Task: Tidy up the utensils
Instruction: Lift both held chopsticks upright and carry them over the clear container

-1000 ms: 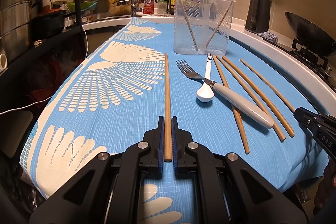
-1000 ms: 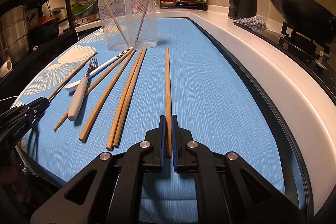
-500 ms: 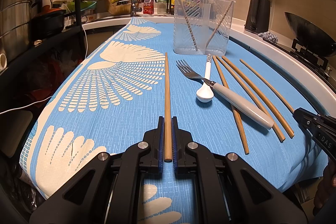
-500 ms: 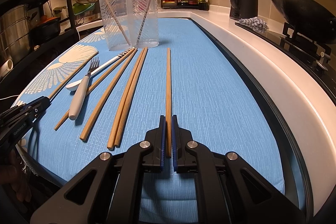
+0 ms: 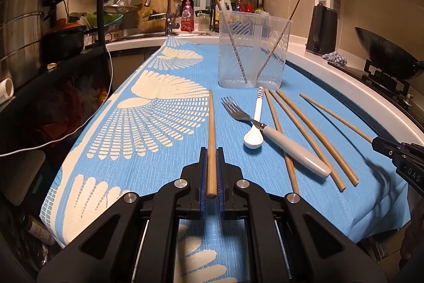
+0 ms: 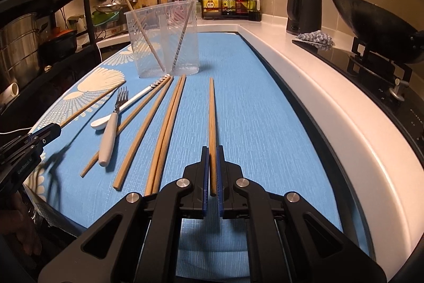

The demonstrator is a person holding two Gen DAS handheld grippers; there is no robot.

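A blue tablecloth [image 5: 164, 166] with cream fan prints covered the long counter, and both grippers reached out low over its near edge, tilted slightly downward. The left gripper [image 5: 211, 158] was clamped on the near end of a wooden chopstick [image 5: 211, 129] that ran straight ahead along the cloth. The right gripper [image 6: 211, 158] was likewise closed on the near end of another chopstick [image 6: 211, 118], which also pointed straight ahead.

Ahead of both grippers, at the far end of the utensils, stood a clear plastic container [image 6: 161, 41] with two chopsticks leaning inside it. To the left of the right gripper lay a pair of chopsticks [image 6: 167, 129] side by side, then a single loose chopstick [image 6: 143, 134] further left. Beyond those, a white-handled fork [image 6: 111, 132] lay across a white ceramic spoon [image 6: 127, 108] and over one more chopstick [image 6: 132, 121]. These loose pieces sat between the two grippers. A black wok [image 6: 371, 28] rested on the stove, well off to the right.
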